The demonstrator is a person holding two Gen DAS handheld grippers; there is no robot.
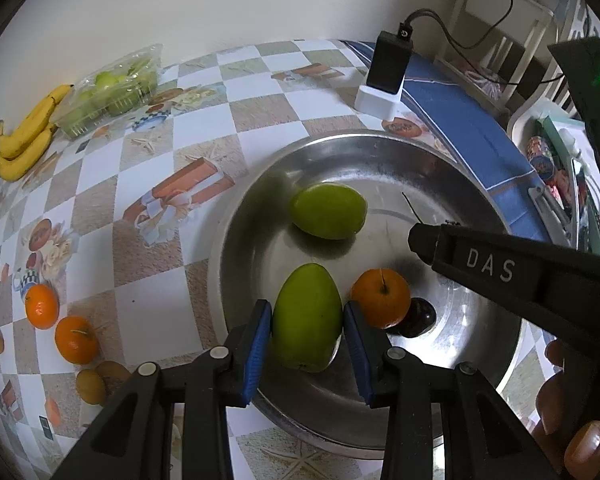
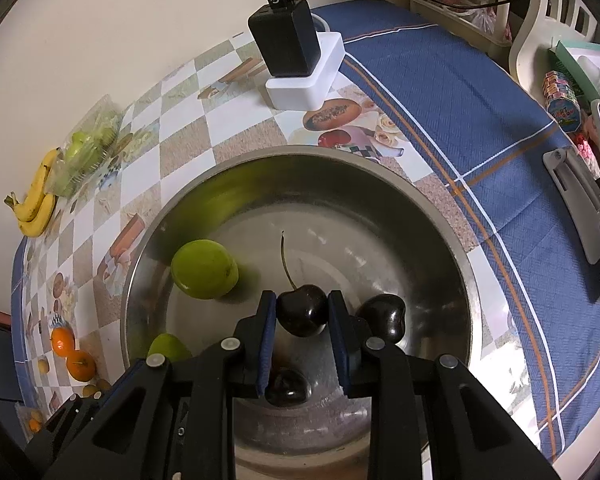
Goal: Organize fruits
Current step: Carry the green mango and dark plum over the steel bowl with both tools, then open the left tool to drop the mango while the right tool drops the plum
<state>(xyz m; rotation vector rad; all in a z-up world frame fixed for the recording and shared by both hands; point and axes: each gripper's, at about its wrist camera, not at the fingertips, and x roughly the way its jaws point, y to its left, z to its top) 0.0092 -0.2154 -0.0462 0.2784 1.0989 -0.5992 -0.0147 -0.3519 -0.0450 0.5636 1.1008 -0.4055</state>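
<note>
The left gripper (image 1: 306, 320) clasps a green mango (image 1: 306, 322) between its blue pads, low over the steel bowl (image 1: 236, 240). The right gripper (image 2: 302, 314) pinches a dark cherry (image 2: 302, 314) — stem upward — above the bowl's floor, another cherry (image 2: 382, 320) just beside it.

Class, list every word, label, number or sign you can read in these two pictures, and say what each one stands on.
"DAS": raised letters on the right gripper, seen from the left wrist view.
Power symbol, a circle with a short stroke: on the plug atop the black charger.
Colourful box at the right edge: printed lettering, too small and blurred to read.
Tablecloth: pictures only, no legible words.
Nothing else can be read.
</note>
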